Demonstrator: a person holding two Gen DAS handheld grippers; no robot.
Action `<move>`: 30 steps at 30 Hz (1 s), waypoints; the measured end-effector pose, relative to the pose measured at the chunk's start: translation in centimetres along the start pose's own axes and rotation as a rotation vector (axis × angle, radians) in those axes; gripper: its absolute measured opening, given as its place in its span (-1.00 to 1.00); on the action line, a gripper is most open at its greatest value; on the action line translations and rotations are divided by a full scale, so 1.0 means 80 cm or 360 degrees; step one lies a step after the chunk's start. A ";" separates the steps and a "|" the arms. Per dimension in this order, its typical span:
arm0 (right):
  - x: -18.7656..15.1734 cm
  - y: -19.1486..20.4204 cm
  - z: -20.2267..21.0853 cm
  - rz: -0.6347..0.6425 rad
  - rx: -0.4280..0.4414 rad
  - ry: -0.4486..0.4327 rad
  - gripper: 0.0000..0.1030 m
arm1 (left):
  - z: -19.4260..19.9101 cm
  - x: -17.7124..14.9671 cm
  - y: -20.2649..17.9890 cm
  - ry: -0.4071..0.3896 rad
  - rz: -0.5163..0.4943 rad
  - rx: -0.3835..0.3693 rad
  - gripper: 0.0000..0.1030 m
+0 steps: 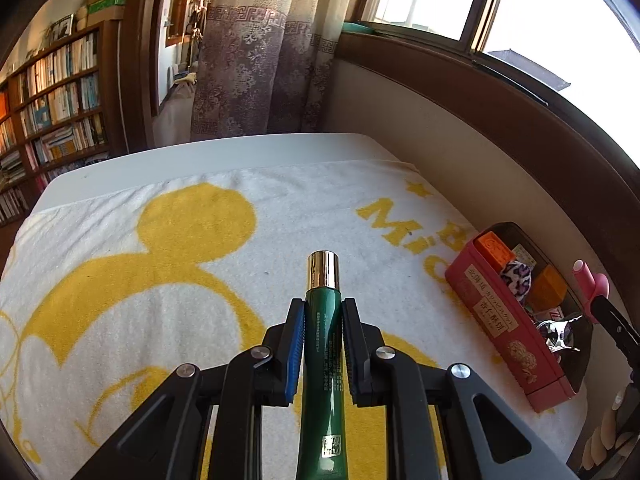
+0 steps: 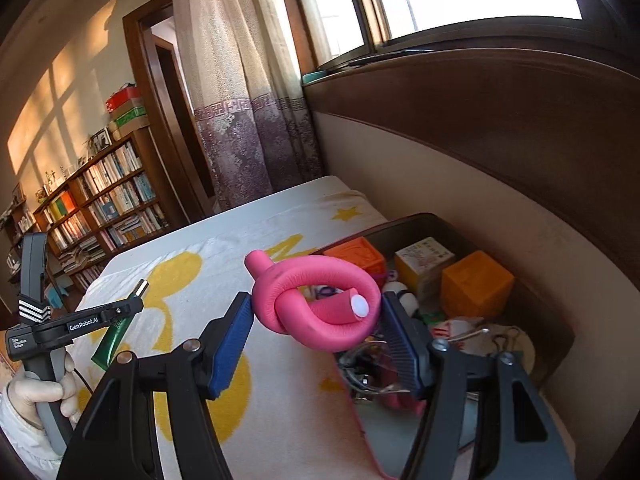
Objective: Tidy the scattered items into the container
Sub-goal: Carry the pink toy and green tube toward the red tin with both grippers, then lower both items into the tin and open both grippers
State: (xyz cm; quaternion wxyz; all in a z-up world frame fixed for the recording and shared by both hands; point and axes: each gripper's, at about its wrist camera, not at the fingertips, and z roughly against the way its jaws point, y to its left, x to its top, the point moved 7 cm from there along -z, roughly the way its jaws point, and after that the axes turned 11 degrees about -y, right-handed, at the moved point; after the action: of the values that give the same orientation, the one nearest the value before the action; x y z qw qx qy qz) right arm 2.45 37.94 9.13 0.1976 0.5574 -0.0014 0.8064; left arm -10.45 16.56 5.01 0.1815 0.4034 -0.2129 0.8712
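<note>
Carrying knotted pink foam roller (image 2: 320, 312) in my right gripper (image 2: 316, 336) over red tin container (image 2: 552, 320) | left gripper (image 1: 323, 344) clamps green gold-capped tube (image 1: 323, 320) | next: release roller below me.

A white table (image 1: 224, 152) is standing beside the wall under the window, and a white towel (image 1: 160, 280) with a yellow cartoon print, stars and lettering is covering most of its top, leaving a bare strip along the far edge. A red box (image 1: 516, 348) is sitting on the towel at the wall side, its long printed face turned toward the middle of the table. Orange blocks (image 2: 476, 284), a pale printed cube (image 2: 424, 260) and metal clips (image 2: 504, 336) are lying inside it.
</note>
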 end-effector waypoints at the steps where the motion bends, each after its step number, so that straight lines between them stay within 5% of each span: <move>1: 0.003 -0.014 0.006 -0.0023 -0.0030 -0.0015 0.33 | -0.002 0.002 -0.013 0.0002 -0.0016 -0.0023 -0.63; 7: 0.010 -0.084 0.022 -0.0167 -0.0137 -0.0062 0.33 | -0.014 0.015 -0.103 0.0012 -0.0141 -0.0152 -0.63; 17: -0.002 -0.132 0.029 -0.0235 -0.0161 -0.0078 0.33 | -0.049 0.017 -0.263 0.0087 -0.0294 -0.0431 -0.63; 23: -0.009 -0.150 0.029 -0.0278 -0.0168 -0.0066 0.33 | -0.076 0.011 -0.302 0.0173 -0.0268 -0.0505 -0.58; 24: -0.010 -0.150 0.029 -0.0276 -0.0169 -0.0068 0.33 | -0.078 0.009 -0.302 0.0185 -0.0260 -0.0507 -0.35; 25: -0.010 -0.150 0.029 -0.0274 -0.0171 -0.0069 0.33 | -0.078 0.008 -0.301 0.0184 -0.0249 -0.0509 0.15; 27: -0.011 -0.150 0.027 -0.0272 -0.0170 -0.0069 0.33 | -0.073 0.010 -0.291 0.0123 -0.0233 -0.0475 0.57; 30: -0.010 -0.149 0.024 -0.0276 -0.0167 -0.0066 0.33 | -0.068 0.014 -0.275 0.0092 -0.0223 -0.0429 0.57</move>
State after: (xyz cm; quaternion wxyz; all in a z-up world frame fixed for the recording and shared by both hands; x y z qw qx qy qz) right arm 8.27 48.22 6.52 0.2956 0.5609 0.0004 0.7733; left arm -3.80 38.07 7.60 0.3004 0.3640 -0.2939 0.8312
